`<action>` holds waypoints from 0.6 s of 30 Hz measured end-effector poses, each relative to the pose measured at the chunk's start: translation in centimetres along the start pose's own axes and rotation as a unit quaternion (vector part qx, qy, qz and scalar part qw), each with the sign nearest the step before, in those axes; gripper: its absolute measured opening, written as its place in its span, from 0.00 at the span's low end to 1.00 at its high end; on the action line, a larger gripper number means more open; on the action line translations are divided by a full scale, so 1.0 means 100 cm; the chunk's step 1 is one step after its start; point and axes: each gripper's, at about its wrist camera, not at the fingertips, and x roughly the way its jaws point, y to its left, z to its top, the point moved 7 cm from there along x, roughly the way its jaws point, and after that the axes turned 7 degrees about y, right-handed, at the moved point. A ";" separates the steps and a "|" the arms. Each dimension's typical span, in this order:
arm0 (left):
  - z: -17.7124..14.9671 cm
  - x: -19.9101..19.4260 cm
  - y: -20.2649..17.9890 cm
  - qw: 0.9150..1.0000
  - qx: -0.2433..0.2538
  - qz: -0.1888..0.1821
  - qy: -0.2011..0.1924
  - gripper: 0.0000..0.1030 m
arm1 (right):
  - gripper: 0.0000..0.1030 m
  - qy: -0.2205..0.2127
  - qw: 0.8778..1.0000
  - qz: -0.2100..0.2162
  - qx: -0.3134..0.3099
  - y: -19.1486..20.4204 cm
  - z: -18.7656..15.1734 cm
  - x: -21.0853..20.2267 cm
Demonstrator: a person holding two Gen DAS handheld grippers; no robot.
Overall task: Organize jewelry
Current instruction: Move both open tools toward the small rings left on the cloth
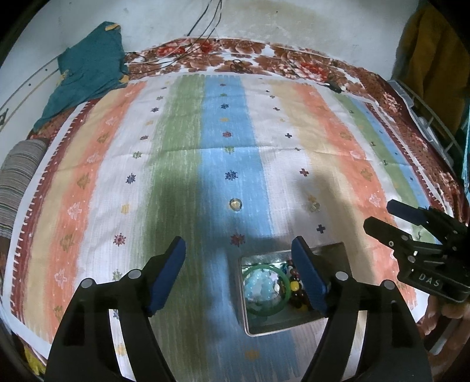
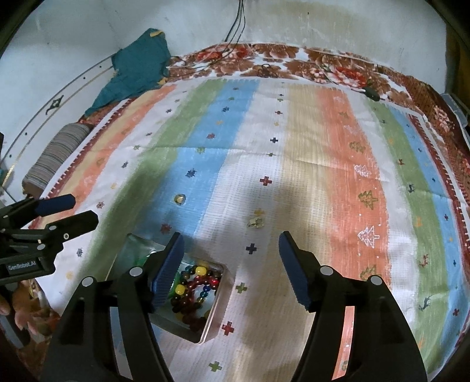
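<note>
A metal tray (image 1: 274,327) (image 2: 213,320) lies on the striped cloth. It holds a green bangle (image 1: 265,289), pale blue beads (image 1: 261,289) and a dark red and multicoloured bead bracelet (image 2: 194,286). A small ring (image 1: 235,203) (image 2: 179,199) lies on the blue stripe beyond the tray. A small gold and clear jewel (image 1: 313,206) (image 2: 255,222) lies on the white stripe. My left gripper (image 1: 239,271) is open and empty above the tray's left part. My right gripper (image 2: 230,269) is open and empty, over the tray's right edge.
The striped cloth (image 1: 188,147) covers a floral bedspread (image 1: 264,55). A teal garment (image 1: 88,70) and a striped bolster (image 1: 17,176) lie at the left. Cables (image 1: 205,26) hang at the far wall. A wire rack (image 1: 434,117) stands at the right.
</note>
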 end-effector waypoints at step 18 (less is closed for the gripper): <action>0.022 0.034 0.013 1.000 -0.019 0.003 0.025 0.72 | 0.65 0.022 1.000 -0.009 -0.003 0.000 0.009 0.023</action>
